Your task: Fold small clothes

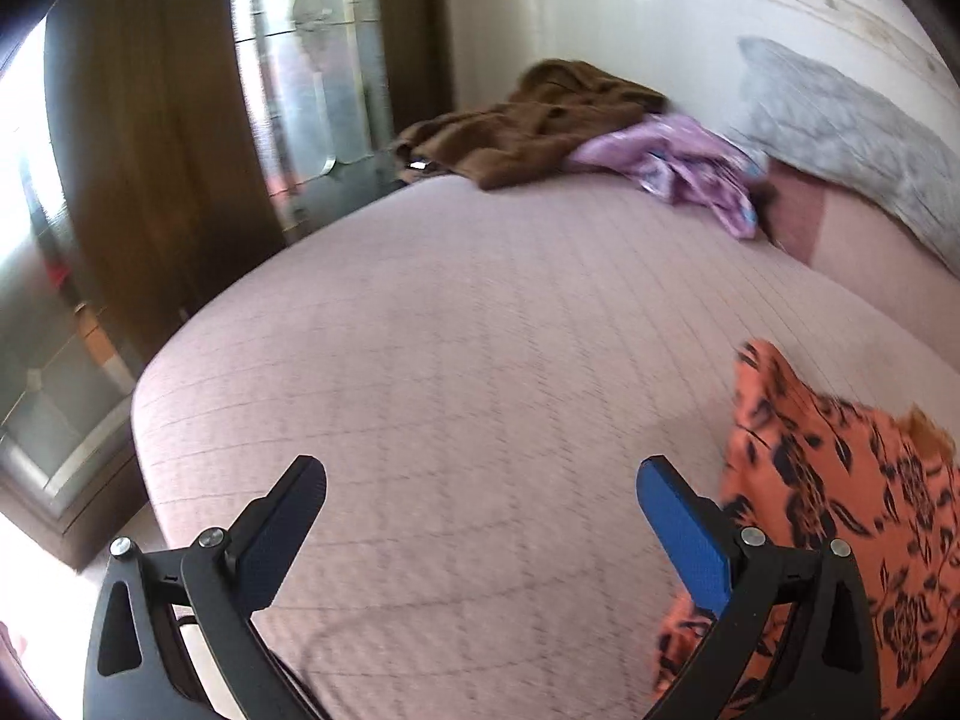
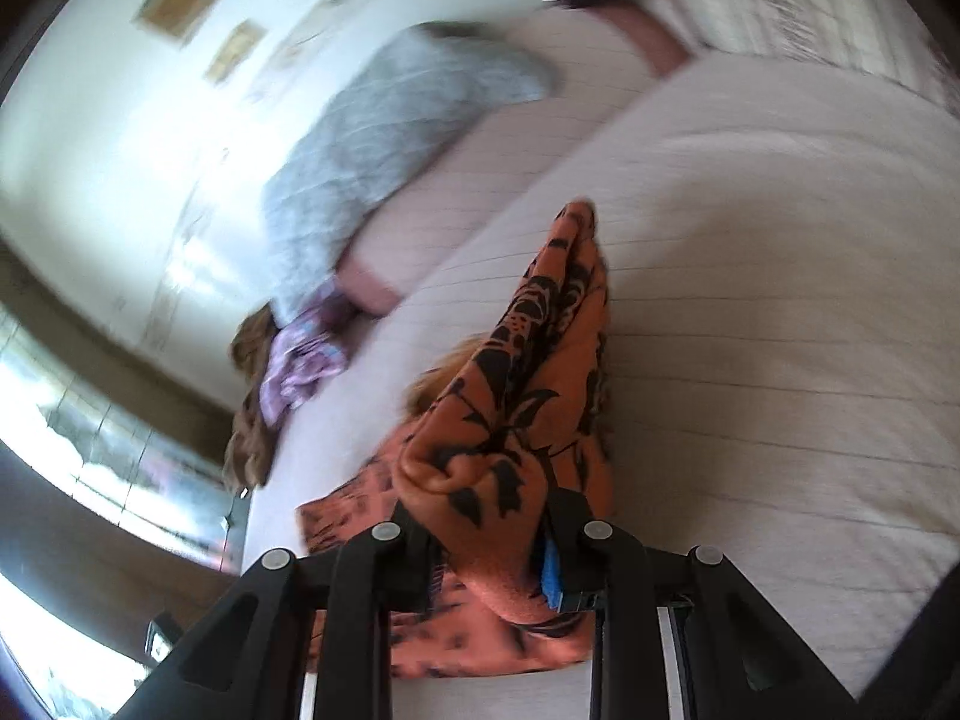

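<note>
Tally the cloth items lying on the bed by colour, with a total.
Orange floral garment: 1, gripped by the right gripper
Brown garment: 1
Purple garment: 1
Grey pillow: 1
Total: 4

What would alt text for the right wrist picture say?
The right gripper is shut on a bunched orange cloth with black flowers, above a pale pink quilted bed. A grey pillow lies by the white wall.
</note>
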Available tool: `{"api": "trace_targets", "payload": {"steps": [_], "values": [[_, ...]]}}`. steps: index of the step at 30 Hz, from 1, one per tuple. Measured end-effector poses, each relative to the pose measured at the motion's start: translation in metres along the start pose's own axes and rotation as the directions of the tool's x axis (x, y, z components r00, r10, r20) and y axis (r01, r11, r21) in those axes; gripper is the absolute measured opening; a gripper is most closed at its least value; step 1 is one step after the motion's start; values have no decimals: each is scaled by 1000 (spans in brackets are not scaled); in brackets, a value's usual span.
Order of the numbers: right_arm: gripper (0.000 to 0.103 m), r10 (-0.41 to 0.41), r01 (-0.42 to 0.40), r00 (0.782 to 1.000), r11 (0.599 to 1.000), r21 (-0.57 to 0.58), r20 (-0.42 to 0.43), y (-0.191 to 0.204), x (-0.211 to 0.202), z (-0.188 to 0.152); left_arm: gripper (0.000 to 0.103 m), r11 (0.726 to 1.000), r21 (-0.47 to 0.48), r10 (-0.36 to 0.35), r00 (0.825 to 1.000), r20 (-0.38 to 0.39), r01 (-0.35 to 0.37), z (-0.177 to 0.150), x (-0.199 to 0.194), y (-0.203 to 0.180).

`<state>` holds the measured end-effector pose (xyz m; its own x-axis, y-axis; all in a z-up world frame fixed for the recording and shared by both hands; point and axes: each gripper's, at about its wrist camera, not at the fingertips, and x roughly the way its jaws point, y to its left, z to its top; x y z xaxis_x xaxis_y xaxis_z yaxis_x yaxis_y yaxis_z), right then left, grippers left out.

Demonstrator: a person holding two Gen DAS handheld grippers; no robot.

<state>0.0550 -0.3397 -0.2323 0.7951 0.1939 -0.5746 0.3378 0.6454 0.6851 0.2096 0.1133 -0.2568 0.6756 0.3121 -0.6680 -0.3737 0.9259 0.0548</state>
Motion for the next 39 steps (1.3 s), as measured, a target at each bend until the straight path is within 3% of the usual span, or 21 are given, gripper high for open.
{"api": "trace_targets", "payload": {"steps": [6,12,14,17,18,19,20,21,23,26,28,30,32,34,36,39], "values": [[26,91,-103,991,988,-116,-99,94,26,-24,103,999,-38,34,999,16,-33,5,1,16],[26,187,-236,944,959,-160,-273,173,78,-72,103,988,-117,103,995,13,-100,10,5,44],[29,183,-249,915,958,-144,-360,183,103,-92,103,982,-153,115,993,19,-111,10,4,54],[37,207,-273,850,960,-69,-484,175,129,-119,103,981,-160,114,993,38,-106,10,1,57],[50,232,-296,821,954,-42,-521,170,133,-125,103,983,-152,109,993,45,-101,10,0,54],[62,291,-340,774,940,18,-563,163,135,-130,103,985,-146,102,993,51,-94,10,-2,51],[62,332,-365,742,929,65,-582,157,136,-132,103,989,-134,78,995,67,-68,10,-5,46],[62,357,-379,728,921,90,-585,152,133,-131,103,991,-125,55,995,83,-44,11,-8,41],[62,360,-397,755,916,55,-548,143,115,-121,103,995,-97,-22,993,119,33,11,-17,28],[60,348,-405,836,913,-47,-424,130,79,-92,103,984,-29,-172,976,135,178,7,-28,6],[39,282,-331,900,938,-99,-332,112,60,-72,103,959,22,-285,953,106,284,2,-33,-12],[37,208,-254,933,959,-126,-293,97,58,-62,103,934,79,-354,933,70,348,-6,-36,-32],[37,153,-195,941,974,-114,-302,77,64,-63,103,935,137,-335,941,44,326,-14,-36,-47],[29,91,-142,927,983,-116,-364,62,84,-78,102,938,224,-261,964,-50,265,-29,-21,-66],[18,41,-103,926,984,-147,-376,53,90,-88,101,935,291,-169,976,-138,203,-41,-1,-78],[18,15,-98,915,978,-185,-404,57,93,-82,101,945,238,-193,969,-152,226,-39,2,-72]]}}
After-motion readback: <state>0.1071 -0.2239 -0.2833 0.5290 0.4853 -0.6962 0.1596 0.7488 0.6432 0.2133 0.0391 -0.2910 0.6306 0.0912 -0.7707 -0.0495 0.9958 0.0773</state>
